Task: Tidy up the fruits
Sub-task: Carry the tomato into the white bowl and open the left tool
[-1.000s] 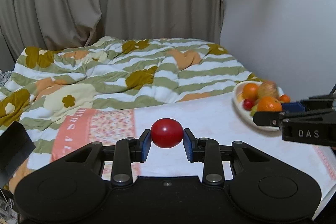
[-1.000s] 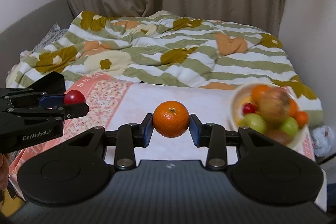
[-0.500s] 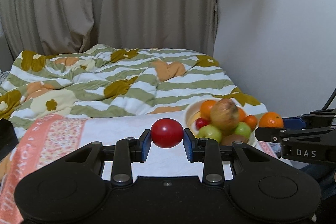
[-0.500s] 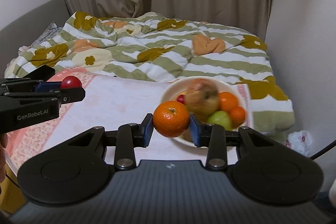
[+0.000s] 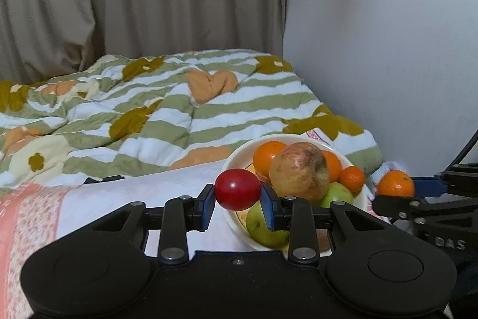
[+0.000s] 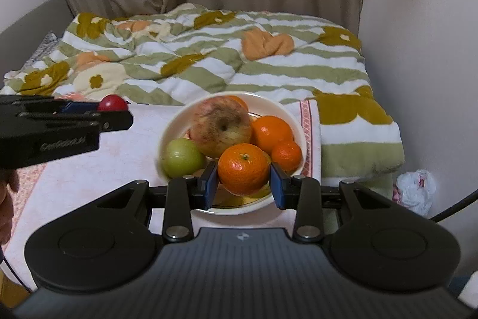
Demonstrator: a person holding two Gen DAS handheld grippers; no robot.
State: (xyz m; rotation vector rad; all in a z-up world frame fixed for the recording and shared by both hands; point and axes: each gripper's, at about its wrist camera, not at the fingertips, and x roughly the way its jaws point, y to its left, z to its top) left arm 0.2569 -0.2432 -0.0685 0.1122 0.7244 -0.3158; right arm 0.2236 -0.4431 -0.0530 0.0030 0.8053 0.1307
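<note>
Now both carry fruit: left gripper (image 5: 238, 198) clamps a red fruit (image 5: 237, 189), right gripper (image 6: 243, 180) an orange (image 6: 243, 169); the bowl (image 6: 295, 121) lies just beyond the fingertips, so lower and release next.

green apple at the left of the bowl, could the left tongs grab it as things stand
Probably not yet. The left tongs are shut on a red fruit, so they have no free grip. The green apple lies exposed at the bowl's left edge, with nothing over it.

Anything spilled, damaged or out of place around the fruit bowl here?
Nothing spilled. The big apple atop the bowl has brownish blotches, possibly bruising. A crumpled plastic bag lies on the floor beside the bed. Both held fruits look intact.
</note>
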